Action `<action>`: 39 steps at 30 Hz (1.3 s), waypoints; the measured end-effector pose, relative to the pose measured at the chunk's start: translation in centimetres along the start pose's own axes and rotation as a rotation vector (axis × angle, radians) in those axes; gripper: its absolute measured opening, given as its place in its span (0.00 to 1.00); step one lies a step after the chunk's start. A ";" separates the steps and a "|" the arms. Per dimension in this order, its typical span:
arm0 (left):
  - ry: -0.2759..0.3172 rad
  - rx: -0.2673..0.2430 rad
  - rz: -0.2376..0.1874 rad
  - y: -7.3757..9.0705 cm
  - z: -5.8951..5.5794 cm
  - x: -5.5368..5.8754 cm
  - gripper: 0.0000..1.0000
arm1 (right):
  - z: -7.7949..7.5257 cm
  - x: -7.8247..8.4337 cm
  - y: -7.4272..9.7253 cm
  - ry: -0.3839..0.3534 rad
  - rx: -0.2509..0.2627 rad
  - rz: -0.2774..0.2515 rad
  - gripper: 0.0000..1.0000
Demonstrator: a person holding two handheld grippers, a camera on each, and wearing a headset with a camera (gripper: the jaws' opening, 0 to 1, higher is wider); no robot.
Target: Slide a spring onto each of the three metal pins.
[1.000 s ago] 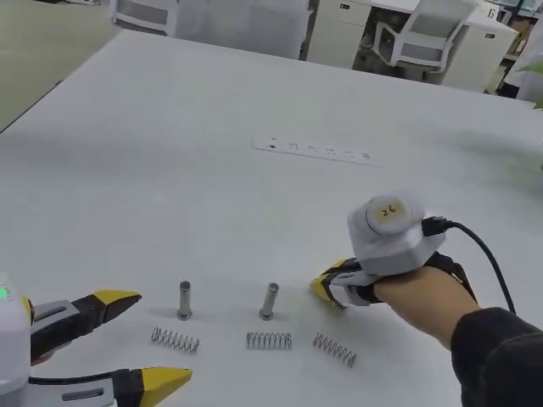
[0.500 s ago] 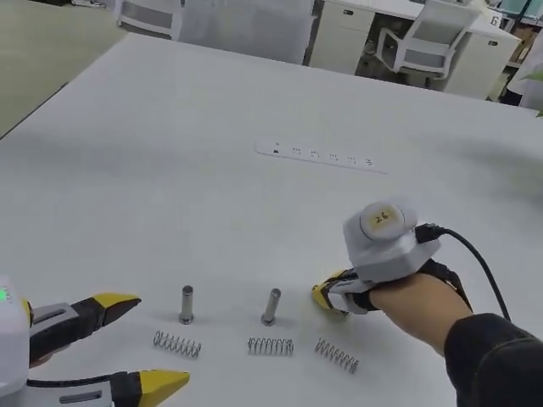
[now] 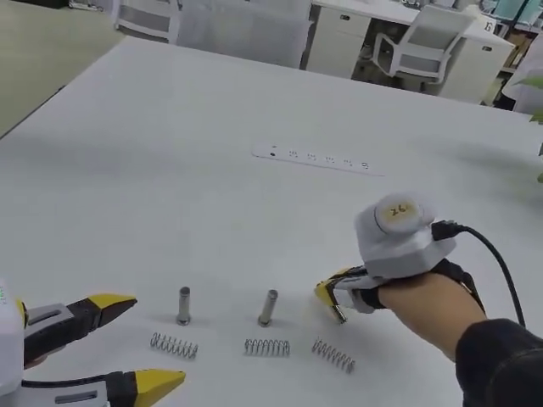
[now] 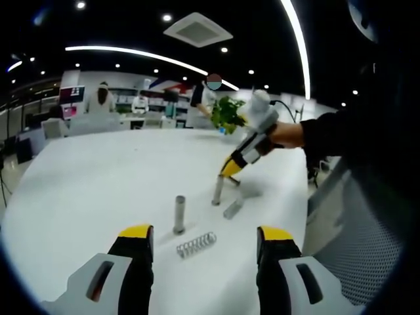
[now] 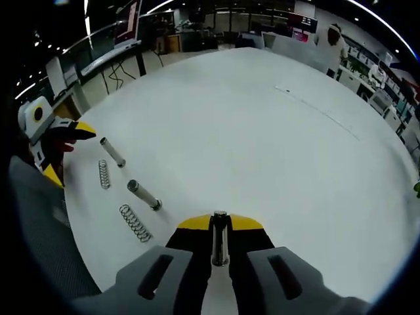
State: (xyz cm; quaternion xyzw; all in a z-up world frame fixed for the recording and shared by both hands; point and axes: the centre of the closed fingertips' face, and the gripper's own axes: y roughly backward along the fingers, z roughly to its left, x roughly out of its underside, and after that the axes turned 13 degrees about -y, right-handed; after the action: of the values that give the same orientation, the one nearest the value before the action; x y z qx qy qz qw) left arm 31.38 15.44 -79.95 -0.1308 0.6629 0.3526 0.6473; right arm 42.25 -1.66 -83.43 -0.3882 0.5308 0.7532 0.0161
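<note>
Two short metal pins stand upright on the white table, one on the left (image 3: 183, 305) and one in the middle (image 3: 268, 307). Three springs lie in a row in front of them: left (image 3: 174, 345), middle (image 3: 266, 347), right (image 3: 333, 355). My right gripper (image 3: 333, 295) is just right of the middle pin, low over the table, shut on a third metal pin (image 5: 220, 241) held lengthwise between its yellow-tipped jaws. My left gripper (image 3: 144, 339) hangs open at the lower left, nothing in it; its own view shows the pins (image 4: 179, 214) (image 4: 218, 190) and a spring (image 4: 197, 243) ahead.
A flat white power strip (image 3: 310, 156) lies on the table (image 3: 212, 170) beyond the pins. White office chairs (image 3: 411, 47) and cabinets stand past the far edge. A black cable (image 3: 501, 271) trails from my right gripper.
My right gripper has edged slightly to the right with the pin still in it. The head camera shifted a little; pins, springs and left gripper stay put.
</note>
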 end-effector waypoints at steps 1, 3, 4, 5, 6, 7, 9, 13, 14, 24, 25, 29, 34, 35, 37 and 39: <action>0.000 0.001 -0.002 0.0 0.0 -0.1 0.59 | 0.1 0.1 0.3 0.003 0.001 -0.004 0.05; -0.001 0.002 -0.002 0.0 0.0 -0.1 0.59 | 0.2 0.3 0.7 0.005 0.004 -0.007 0.05; -0.002 0.003 -0.003 -0.1 0.0 -0.1 0.59 | 0.3 0.3 0.8 0.004 0.005 -0.009 0.05; -0.002 0.003 -0.003 -0.1 0.0 -0.1 0.59 | 0.3 0.4 1.0 0.004 0.005 -0.011 0.05; -0.003 0.004 -0.004 -0.1 0.0 -0.2 0.59 | 0.3 0.4 1.2 0.004 0.007 -0.014 0.05; -0.004 0.004 -0.005 -0.1 0.0 -0.2 0.59 | 0.4 0.5 1.3 0.005 0.009 -0.016 0.05; -0.005 0.004 -0.005 -0.1 0.0 -0.2 0.59 | 0.5 0.7 1.6 0.006 0.011 -0.020 0.05; -0.008 0.007 -0.006 -0.2 -0.1 -0.3 0.59 | 0.7 1.1 2.1 0.004 0.011 -0.029 0.05; -0.008 0.008 -0.005 -0.2 -0.1 -0.3 0.59 | 0.8 1.3 2.3 0.000 0.013 -0.029 0.05; -0.015 0.013 -0.007 -0.2 -0.3 -0.5 0.58 | 0.9 1.6 3.1 -0.040 0.005 -0.077 0.05; -0.016 0.014 -0.007 -0.1 -0.3 -0.5 0.58 | 0.9 1.6 3.1 -0.040 0.006 -0.077 0.05; -0.015 0.012 -0.009 -0.1 -0.3 -0.5 0.58 | 1.1 1.7 3.3 -0.037 0.002 -0.094 0.05; -0.017 0.015 -0.004 -0.1 -0.5 -0.4 0.58 | 1.1 1.9 3.5 -0.046 0.002 -0.097 0.05; -0.017 0.016 -0.004 -0.1 -0.5 -0.5 0.58 | 1.1 2.0 3.5 -0.044 0.003 -0.098 0.05; -0.018 0.018 -0.004 -0.1 -0.5 -0.5 0.58 | 1.1 2.0 3.5 -0.042 0.002 -0.102 0.05; -0.019 0.019 -0.003 -0.1 -0.6 -0.5 0.58 | 1.1 2.2 3.6 -0.039 0.003 -0.106 0.05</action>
State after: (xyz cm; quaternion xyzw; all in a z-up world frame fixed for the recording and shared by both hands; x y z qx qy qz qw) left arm 31.10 14.85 -79.59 -0.1222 0.6597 0.3469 0.6554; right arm 38.53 -3.15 -81.78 -0.4012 0.5102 0.7578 0.0668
